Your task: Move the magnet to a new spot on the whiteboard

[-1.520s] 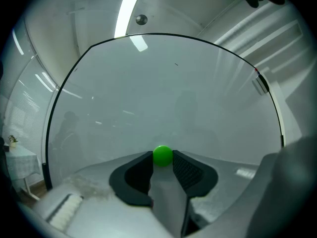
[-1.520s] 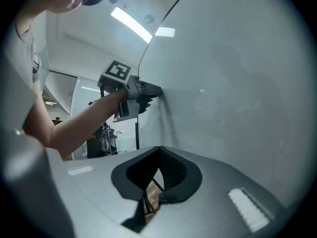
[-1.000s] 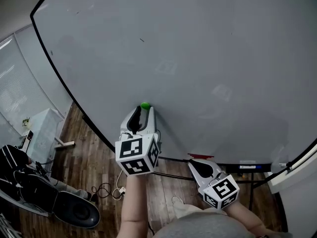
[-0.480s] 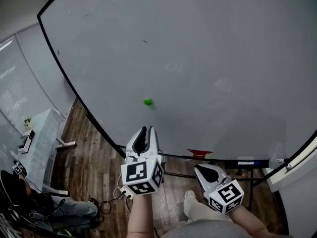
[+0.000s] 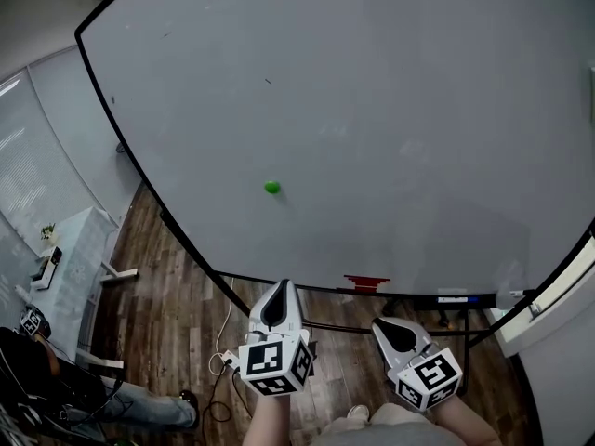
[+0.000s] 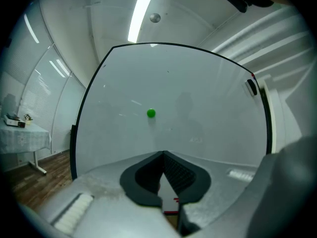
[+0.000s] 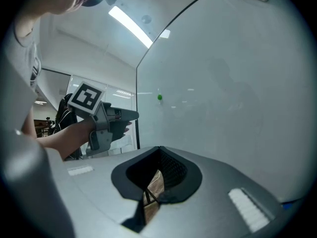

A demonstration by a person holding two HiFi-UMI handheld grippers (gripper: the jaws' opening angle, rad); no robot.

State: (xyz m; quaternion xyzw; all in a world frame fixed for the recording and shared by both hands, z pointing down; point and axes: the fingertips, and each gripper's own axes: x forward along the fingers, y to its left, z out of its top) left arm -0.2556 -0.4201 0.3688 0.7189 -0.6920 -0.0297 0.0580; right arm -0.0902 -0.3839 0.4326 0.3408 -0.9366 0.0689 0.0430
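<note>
A small green magnet (image 5: pixel 271 187) sticks to the whiteboard (image 5: pixel 390 100), left of its middle and low down. It also shows in the left gripper view as the magnet (image 6: pixel 151 113) and in the right gripper view as the magnet (image 7: pixel 159 97). My left gripper (image 5: pixel 282 287) hangs below the board's lower edge, well away from the magnet. Its jaws have just been closing and now meet with nothing between them (image 6: pixel 162 153). My right gripper (image 5: pixel 382 321) is beside it to the right, also back from the board, shut and empty (image 7: pixel 159 148).
A red object (image 5: pixel 366 282) lies on the board's bottom ledge. Below is a wooden floor (image 5: pixel 186 286) with a white power strip and cable (image 5: pixel 226 356). A white table (image 5: pixel 76 249) stands at the left, and a person's legs (image 5: pixel 139 405) show at the lower left.
My left gripper has drawn back and down from the magnet, which stays on the board, and its jaws have closed. The right gripper has also pulled back a little.
</note>
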